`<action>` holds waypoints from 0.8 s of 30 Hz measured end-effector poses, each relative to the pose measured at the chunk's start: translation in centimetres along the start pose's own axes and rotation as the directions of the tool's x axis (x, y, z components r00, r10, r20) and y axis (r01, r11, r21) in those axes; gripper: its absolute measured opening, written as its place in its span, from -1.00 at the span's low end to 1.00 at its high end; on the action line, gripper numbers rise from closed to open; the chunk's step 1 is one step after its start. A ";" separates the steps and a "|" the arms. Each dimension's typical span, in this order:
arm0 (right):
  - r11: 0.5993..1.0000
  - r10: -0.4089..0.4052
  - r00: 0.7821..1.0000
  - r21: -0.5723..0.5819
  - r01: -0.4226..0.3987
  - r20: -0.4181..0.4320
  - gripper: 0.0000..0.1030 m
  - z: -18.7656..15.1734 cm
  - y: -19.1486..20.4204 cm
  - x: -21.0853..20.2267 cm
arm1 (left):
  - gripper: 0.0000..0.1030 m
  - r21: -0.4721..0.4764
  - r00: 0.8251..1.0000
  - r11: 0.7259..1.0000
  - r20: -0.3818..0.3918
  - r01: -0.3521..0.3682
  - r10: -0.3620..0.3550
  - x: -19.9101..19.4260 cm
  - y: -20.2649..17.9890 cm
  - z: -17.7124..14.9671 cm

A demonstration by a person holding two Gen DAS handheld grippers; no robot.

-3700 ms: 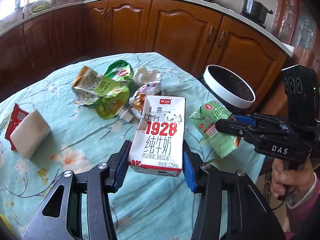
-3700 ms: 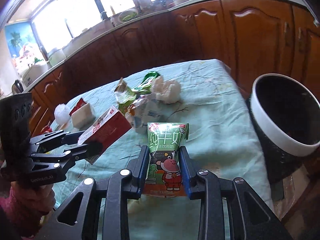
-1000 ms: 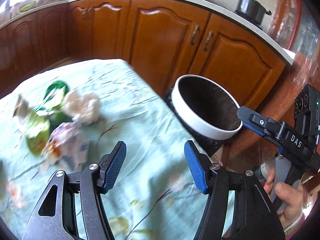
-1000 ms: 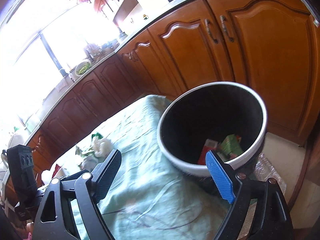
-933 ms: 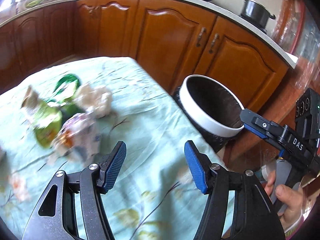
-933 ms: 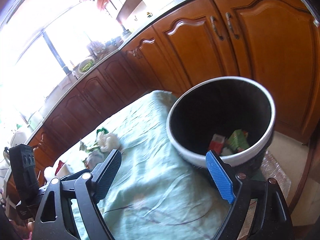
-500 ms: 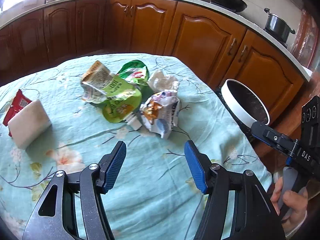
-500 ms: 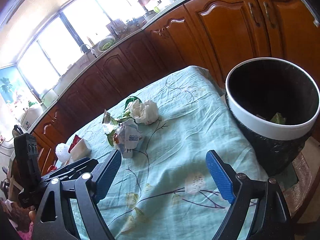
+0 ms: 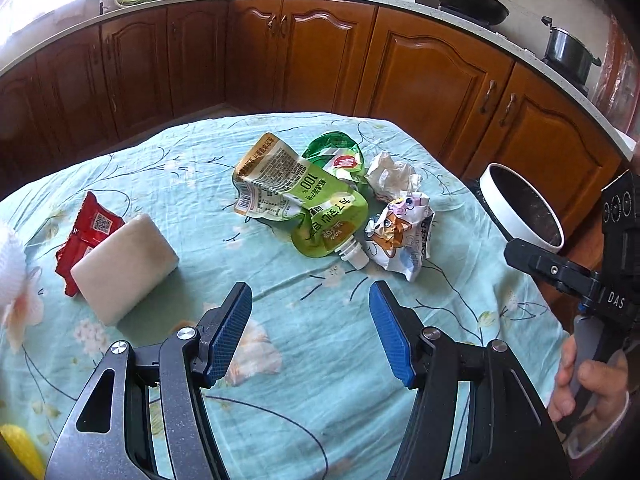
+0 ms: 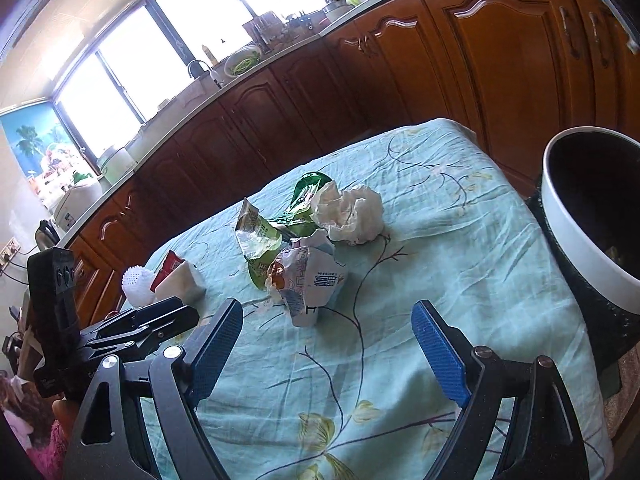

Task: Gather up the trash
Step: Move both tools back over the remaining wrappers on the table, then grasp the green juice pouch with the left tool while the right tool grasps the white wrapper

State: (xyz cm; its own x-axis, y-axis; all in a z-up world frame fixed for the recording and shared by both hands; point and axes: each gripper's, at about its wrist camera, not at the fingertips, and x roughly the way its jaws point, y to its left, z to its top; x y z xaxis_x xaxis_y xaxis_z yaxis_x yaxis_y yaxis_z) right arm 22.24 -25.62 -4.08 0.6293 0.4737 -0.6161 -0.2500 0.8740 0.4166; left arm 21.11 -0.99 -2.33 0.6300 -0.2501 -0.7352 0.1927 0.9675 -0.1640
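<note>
With both grippers, left (image 9: 310, 330) and right (image 10: 326, 350), released and empty, next grasp the crumpled wrapper (image 10: 310, 280) for the bin (image 10: 576, 232).

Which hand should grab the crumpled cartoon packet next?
Probably the right. The right gripper is open, empty, and the packet lies just ahead between its fingers, on the bin side. The left gripper, also open, sees it off to one side.

I see a pale teal flowered tablecloth (image 9: 192, 184), a green pouch (image 9: 320, 216), a red wrapper (image 9: 86, 232) and a white-rimmed black bin (image 10: 576, 240).
</note>
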 end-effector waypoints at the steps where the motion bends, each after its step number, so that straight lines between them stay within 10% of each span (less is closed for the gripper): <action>1: 1.000 0.005 1.000 0.001 -0.005 -0.009 0.70 0.2 0.1 0.6 | 0.21 -0.007 1.000 1.000 -0.002 -0.001 0.001 0.3 0.0 0.2; 12: 0.998 0.059 0.995 0.043 -0.055 -0.086 0.28 2.1 -0.2 6.1 | 0.17 -0.257 0.995 0.963 -0.038 0.078 -0.091 5.4 3.3 4.5; 15: 0.997 0.070 0.991 0.053 -0.064 -0.116 -0.16 2.1 -0.3 7.5 | 0.08 -0.319 0.992 0.943 -0.052 0.094 -0.117 7.1 4.3 5.3; 19: 0.995 0.095 0.989 0.047 -0.090 -0.115 -0.33 1.9 -0.3 7.3 | -0.56 -0.342 0.987 0.934 -0.083 0.099 -0.135 9.0 4.5 5.8; 24: 0.995 0.093 0.992 0.056 -0.089 -0.089 -0.37 1.3 -0.5 5.2 | -0.79 -0.318 0.989 0.942 -0.066 0.104 -0.131 9.1 3.7 6.0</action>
State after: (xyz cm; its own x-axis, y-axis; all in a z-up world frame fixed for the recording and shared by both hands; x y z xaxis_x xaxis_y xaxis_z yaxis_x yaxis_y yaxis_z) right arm 26.59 -23.69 -6.68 0.5356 0.5610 -0.6312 -0.2636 0.8212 0.5062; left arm 32.06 0.07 -5.73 0.5485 -0.3720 -0.7488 0.0077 0.8978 -0.4403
